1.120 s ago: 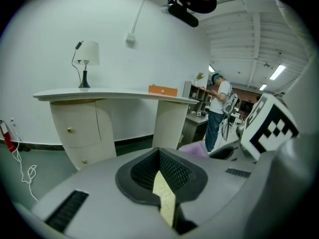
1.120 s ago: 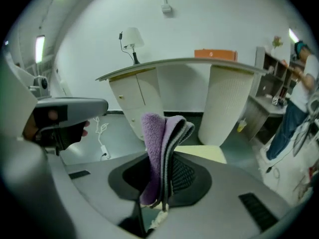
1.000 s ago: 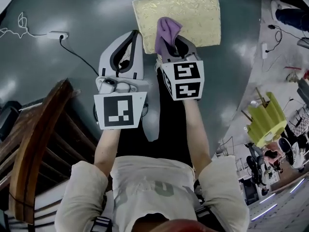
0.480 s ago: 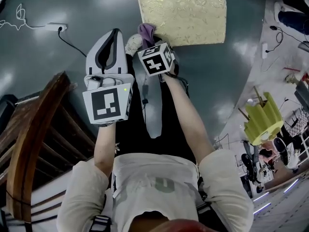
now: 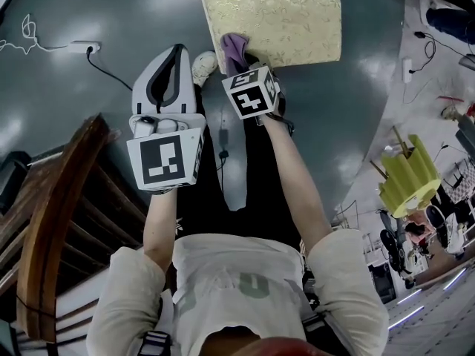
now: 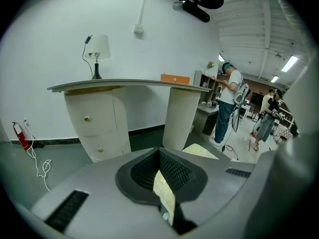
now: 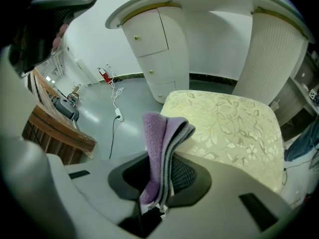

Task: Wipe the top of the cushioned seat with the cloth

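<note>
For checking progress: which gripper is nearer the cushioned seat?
Right. Right gripper, holding purple cloth, is at the cushioned seat's corner; left gripper hangs off its left side.

Left claw (image 5: 177,50) closed, empty, right claw (image 5: 245,64) reaching further forward, clamping cloth (image 5: 234,47)

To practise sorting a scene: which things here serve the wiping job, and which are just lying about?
Job: cloth, seat, right tongs.
Lying about: lamp, desk, power strip, left tongs.

No text, label or number can be read
</note>
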`<state>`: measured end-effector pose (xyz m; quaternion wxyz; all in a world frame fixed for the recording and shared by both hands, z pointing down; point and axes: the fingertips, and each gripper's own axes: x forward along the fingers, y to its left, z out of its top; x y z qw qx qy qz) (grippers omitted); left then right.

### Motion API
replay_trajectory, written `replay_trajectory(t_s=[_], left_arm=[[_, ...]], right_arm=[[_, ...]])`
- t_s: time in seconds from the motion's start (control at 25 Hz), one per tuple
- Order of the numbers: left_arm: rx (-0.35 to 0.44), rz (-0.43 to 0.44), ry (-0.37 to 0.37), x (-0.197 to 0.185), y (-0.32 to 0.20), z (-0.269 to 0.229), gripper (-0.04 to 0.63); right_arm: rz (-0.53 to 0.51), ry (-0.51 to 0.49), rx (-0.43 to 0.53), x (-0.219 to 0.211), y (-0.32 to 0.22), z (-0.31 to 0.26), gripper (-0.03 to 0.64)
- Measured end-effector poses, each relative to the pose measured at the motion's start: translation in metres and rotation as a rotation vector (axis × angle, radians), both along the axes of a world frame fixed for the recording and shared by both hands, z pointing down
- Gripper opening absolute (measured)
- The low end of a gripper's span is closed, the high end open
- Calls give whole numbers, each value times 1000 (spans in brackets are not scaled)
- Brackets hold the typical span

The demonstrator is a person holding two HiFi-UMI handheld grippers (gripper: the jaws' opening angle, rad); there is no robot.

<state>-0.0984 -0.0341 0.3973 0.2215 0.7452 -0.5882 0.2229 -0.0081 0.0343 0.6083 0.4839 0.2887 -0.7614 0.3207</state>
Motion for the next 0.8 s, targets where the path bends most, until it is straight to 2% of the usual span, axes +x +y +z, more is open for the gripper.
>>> replay_trajectory(t_s=[0.32,0.8], left_arm=[[31,63,18,45,-15,-5,-8],[58,161,40,110,-23,-3,-8]], right_arm=[[46,95,64,89,-32,0,89],[98,287,173,230,-76,1,89]])
